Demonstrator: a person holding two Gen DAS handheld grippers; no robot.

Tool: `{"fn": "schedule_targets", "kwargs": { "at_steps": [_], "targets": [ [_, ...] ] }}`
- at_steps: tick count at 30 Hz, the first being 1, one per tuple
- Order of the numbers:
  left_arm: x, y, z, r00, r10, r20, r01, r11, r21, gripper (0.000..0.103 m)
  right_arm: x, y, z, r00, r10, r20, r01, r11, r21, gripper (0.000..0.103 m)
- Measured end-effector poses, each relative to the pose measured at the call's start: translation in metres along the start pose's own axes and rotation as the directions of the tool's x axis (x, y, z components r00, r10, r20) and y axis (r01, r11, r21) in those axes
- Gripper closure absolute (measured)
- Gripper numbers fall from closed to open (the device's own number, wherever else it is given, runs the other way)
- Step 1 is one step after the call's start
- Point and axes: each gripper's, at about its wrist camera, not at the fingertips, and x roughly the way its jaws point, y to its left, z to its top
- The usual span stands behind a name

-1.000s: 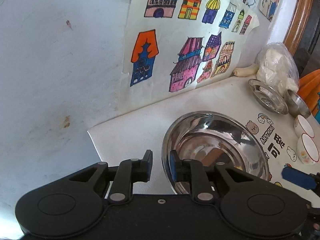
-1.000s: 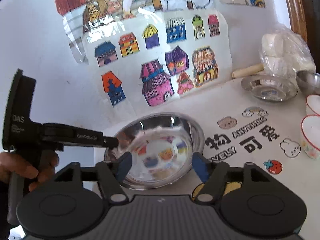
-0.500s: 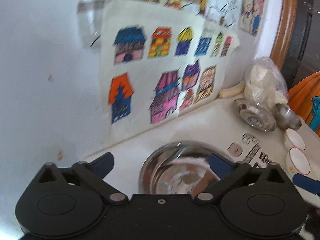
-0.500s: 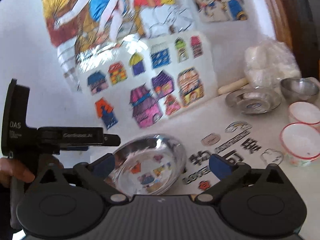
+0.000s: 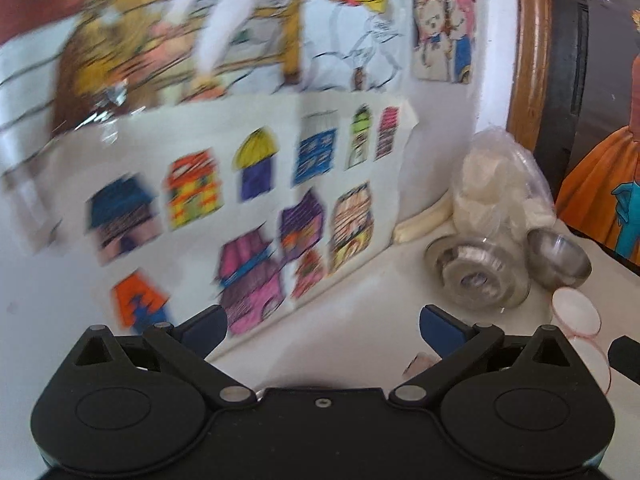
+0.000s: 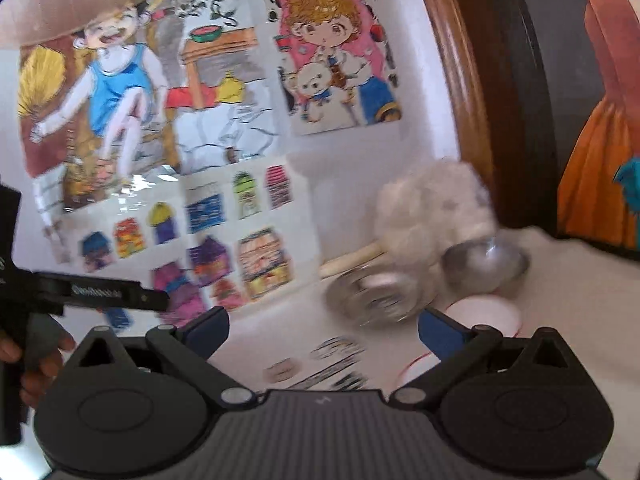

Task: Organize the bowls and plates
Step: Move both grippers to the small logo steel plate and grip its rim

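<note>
Both grippers, left gripper and right gripper, stand open, empty; poster at 12 o'clock reads "MORNI…".

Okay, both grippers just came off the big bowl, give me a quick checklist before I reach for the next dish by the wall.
1. Left gripper open and empty: ok.
2. Right gripper open and empty: ok.
3. Steel plate in view ahead, nothing stacked on it: ok.
4. Small steel bowl separate from the plate: cannot tell, blurred; they look very close.
5. White bowl clear of right fingertips: ok, but close.
6. Plastic bag clear of the plate: not ok, it leans right behind it.
</note>
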Motion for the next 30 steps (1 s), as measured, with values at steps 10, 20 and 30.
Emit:
{"fn": "schedule_targets", "kwargs": {
  "at_steps": [10, 20, 30],
  "targets": [
    [0.071, -0.049, 0.038, 0.999, -0.032, -0.014, 0.032, 0.999, -0.027, 0.001, 0.078, -0.06, 0.037, 0.985, 0.065, -0.16, -0.042, 0.989, 0.141, 0.0],
    [0.145, -0.057, 0.026, 0.978, -0.099, -0.185, 0.062, 0.979, -0.192, 0.001, 0.161, -0.093, 0.052, 0.931, 0.139, -0.339, -0.062, 0.971, 0.229, 0.0],
    [0.177, -0.067, 0.018, 0.948, -0.15, -0.28, 0.076, 0.963, -0.26, 0.008, 0.197, -0.096, 0.045, 0.897, 0.132, -0.423, -0.018, 0.964, 0.264, 0.012]
  ]
}}
